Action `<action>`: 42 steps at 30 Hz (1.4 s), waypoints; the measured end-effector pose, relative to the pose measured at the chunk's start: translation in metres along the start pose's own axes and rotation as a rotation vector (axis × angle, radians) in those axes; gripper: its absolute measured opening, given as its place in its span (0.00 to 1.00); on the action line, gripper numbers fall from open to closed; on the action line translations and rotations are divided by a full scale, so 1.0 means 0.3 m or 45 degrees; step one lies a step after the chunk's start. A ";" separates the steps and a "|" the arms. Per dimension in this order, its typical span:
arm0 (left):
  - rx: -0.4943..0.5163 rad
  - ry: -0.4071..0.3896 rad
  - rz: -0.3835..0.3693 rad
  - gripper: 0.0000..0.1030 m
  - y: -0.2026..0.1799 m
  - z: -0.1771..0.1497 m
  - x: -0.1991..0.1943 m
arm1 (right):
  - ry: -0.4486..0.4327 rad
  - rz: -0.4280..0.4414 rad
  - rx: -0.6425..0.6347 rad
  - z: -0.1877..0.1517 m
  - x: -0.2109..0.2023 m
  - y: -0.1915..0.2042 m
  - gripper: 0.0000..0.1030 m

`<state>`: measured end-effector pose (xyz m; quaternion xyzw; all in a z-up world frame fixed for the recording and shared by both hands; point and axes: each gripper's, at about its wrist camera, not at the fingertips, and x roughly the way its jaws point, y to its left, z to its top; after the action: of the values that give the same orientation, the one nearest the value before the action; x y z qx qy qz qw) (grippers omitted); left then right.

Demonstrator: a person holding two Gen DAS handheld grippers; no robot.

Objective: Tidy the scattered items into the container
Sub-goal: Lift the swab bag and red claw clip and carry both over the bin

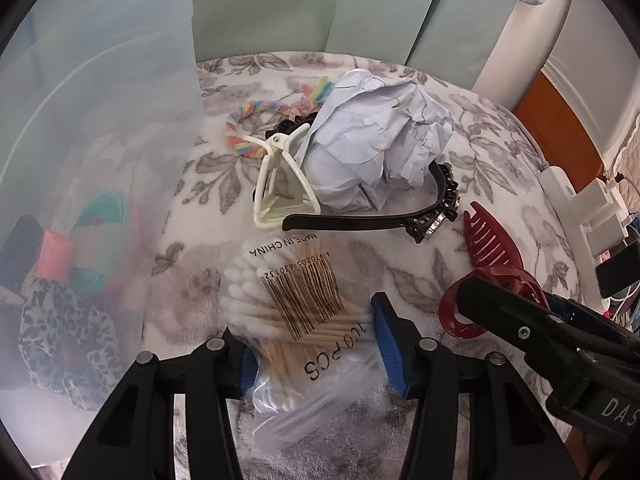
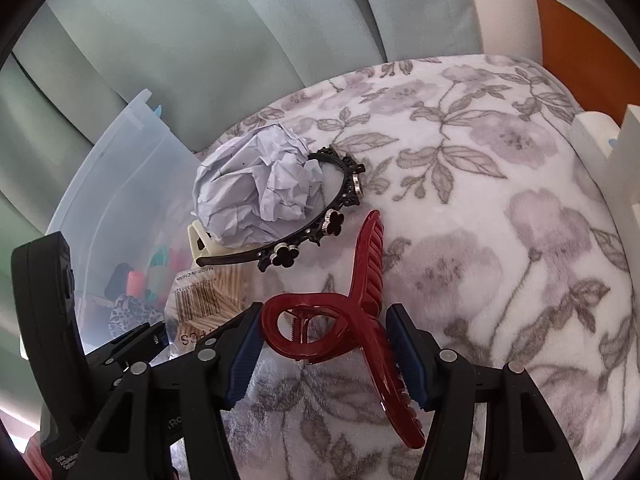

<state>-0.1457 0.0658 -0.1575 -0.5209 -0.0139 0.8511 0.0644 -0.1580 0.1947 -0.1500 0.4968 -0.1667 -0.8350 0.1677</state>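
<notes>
A clear bag of cotton swabs (image 1: 296,320) lies on the floral blanket between the fingers of my left gripper (image 1: 316,344), whose blue pads touch its sides. A red hair claw clip (image 2: 348,316) lies between the open fingers of my right gripper (image 2: 328,352); the clip also shows in the left wrist view (image 1: 492,256). A crumpled paper ball (image 1: 376,140), a black headband (image 1: 368,222), a cream claw clip (image 1: 280,184) and a rainbow hair tie (image 1: 256,120) lie beyond. The translucent container (image 1: 100,160) stands to the left with items inside.
The floral blanket (image 2: 480,184) covers the surface. Green cushions (image 2: 200,40) rise behind. A white power strip (image 1: 560,184) and plugs sit at the right edge. The container's rim (image 2: 132,128) is left of the paper ball.
</notes>
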 end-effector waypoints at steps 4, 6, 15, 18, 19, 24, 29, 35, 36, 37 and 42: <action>0.000 0.015 0.010 0.50 0.000 -0.023 -0.021 | -0.002 0.003 0.037 -0.023 -0.030 -0.019 0.63; -0.004 0.023 0.010 0.49 0.003 -0.031 -0.032 | -0.005 0.002 0.047 -0.034 -0.046 -0.021 0.63; 0.014 0.018 0.020 0.47 -0.015 -0.072 -0.105 | -0.044 0.023 0.079 -0.083 -0.153 -0.013 0.63; 0.024 0.001 0.019 0.47 -0.025 -0.084 -0.146 | -0.061 0.031 0.082 -0.098 -0.191 -0.003 0.63; 0.029 -0.007 0.018 0.47 -0.029 -0.087 -0.161 | -0.068 0.034 0.083 -0.103 -0.205 0.001 0.63; 0.050 -0.058 0.013 0.47 -0.047 -0.099 -0.249 | -0.118 0.046 0.087 -0.119 -0.279 0.016 0.63; 0.056 -0.123 0.006 0.47 -0.060 -0.100 -0.344 | -0.186 0.049 0.082 -0.126 -0.366 0.039 0.63; 0.045 -0.215 -0.007 0.47 -0.062 -0.093 -0.462 | -0.267 0.049 0.057 -0.135 -0.464 0.078 0.63; 0.041 -0.228 -0.008 0.47 -0.060 -0.095 -0.480 | -0.280 0.048 0.052 -0.137 -0.480 0.087 0.63; 0.038 -0.240 -0.008 0.47 -0.059 -0.094 -0.495 | -0.291 0.048 0.047 -0.139 -0.494 0.095 0.63; 0.030 -0.293 -0.026 0.47 -0.048 -0.096 -0.567 | -0.337 0.050 0.016 -0.148 -0.551 0.146 0.63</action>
<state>-0.0422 0.0578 -0.0189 -0.4187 -0.0164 0.9047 0.0771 -0.0394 0.2244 -0.0226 0.3801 -0.2022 -0.8887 0.1575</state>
